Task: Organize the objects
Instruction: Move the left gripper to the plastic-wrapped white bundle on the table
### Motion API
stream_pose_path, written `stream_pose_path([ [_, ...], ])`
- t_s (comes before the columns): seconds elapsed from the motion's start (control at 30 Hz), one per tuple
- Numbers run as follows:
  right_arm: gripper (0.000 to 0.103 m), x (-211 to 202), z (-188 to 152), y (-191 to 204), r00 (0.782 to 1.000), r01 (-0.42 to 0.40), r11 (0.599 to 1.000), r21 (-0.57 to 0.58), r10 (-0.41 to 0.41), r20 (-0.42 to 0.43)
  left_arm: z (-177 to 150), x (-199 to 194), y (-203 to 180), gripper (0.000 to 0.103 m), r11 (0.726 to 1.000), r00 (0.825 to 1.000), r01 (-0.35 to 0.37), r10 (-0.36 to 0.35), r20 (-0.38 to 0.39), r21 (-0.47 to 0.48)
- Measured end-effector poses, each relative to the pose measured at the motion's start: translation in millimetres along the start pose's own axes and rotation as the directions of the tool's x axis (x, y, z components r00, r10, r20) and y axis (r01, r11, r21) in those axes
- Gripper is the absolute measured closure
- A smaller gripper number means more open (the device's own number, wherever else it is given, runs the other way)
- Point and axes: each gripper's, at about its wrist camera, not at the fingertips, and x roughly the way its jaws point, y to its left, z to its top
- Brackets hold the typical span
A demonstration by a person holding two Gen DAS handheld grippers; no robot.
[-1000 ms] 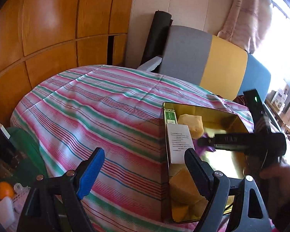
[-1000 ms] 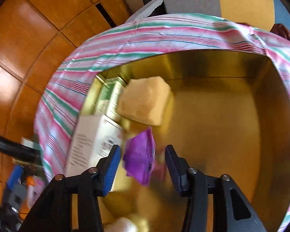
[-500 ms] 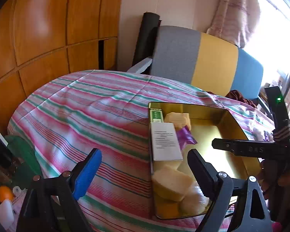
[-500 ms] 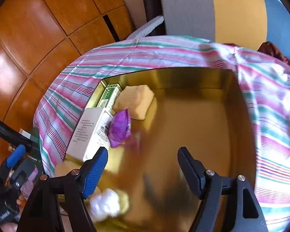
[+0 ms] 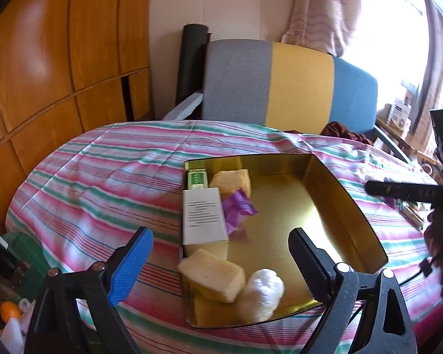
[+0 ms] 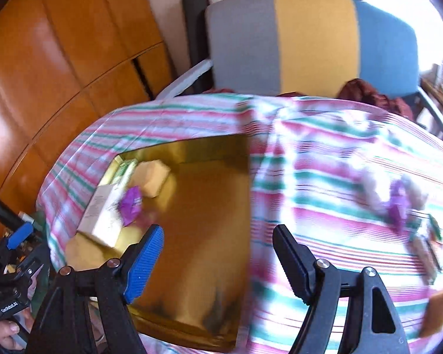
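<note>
A gold tray (image 5: 348,203) lies on the striped tablecloth (image 5: 103,177). In it are a white box (image 5: 203,215), a small green box (image 5: 196,179), a purple packet (image 5: 239,206), two yellow blocks (image 5: 231,180) (image 5: 212,274) and a white wrapped ball (image 5: 262,292). My left gripper (image 5: 218,236) hovers before the tray's near left corner, its jaws opening with nothing between them. My right gripper (image 6: 218,231) stands open and empty above the tray's (image 6: 192,147) right wall, with the purple packet (image 6: 131,203) loose to its left. A second purple packet (image 6: 397,206) lies blurred on the cloth at the right.
A chair (image 5: 280,82) with a grey, yellow and blue back stands behind the table, beside wooden wall panels (image 5: 59,59). Clutter with an orange ball (image 5: 10,309) sits low at the left. Several blurred small items, including a brown block (image 6: 437,309), lie on the cloth at the right.
My right gripper let go of the purple packet in the tray, opened wide and drew back up and to the right. My left gripper pulled back from the tray and its jaws widened.
</note>
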Motion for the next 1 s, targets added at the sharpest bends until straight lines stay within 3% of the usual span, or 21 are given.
stream_pose_path([
  [0.23,0.025,-35.7,-1.3,-81.1,0.992,0.115,0.986,0.119,-0.12,0.037,3.3,0.1,-31.6,0.008,0.997,1.0,0.028,-0.027,-0.006,0.072],
  [0.4,0.025,-62.1,-5.5,-148.2,0.969,0.219,0.947,0.236,-0.24,0.061,6.4,2.9,-55.4,0.008,0.991,0.999,0.051,-0.05,-0.011,0.127],
  [0.53,0.025,-84.2,-16.0,-206.7,0.932,0.299,0.878,0.374,-0.353,0.084,10.5,6.0,-73.8,0.008,0.984,0.997,0.074,-0.072,-0.019,0.161],
  [0.7,0.025,-98.3,-46.4,-270.2,0.879,0.353,0.751,0.558,-0.47,0.075,15.3,11.7,-101.7,0.008,0.972,0.995,0.1,-0.095,-0.034,0.211],
  [0.77,0.025,-101.5,-56.7,-292.0,0.886,0.334,0.692,0.64,-0.461,0.036,16.9,14.0,-114.2,0.008,0.967,0.994,0.107,-0.101,-0.038,0.232],
  [0.83,0.025,-110.3,-62.2,-303.7,0.89,0.288,0.659,0.695,-0.452,0.061,18.6,17.4,-127.1,0.008,0.961,0.993,0.12,-0.113,-0.044,0.25],
  [0.9,0.025,-115.8,-65.2,-308.1,0.89,0.273,0.646,0.713,-0.45,0.067,20.1,21.6,-140.7,0.008,0.955,0.991,0.135,-0.126,-0.051,0.265],
  [1.0,0.025,-115.9,-68.4,-311.7,0.911,0.224,0.642,0.733,-0.405,0.076,21.7,28.6,-159.9,0.008,0.945,0.986,0.162,-0.149,-0.07,0.285],
])
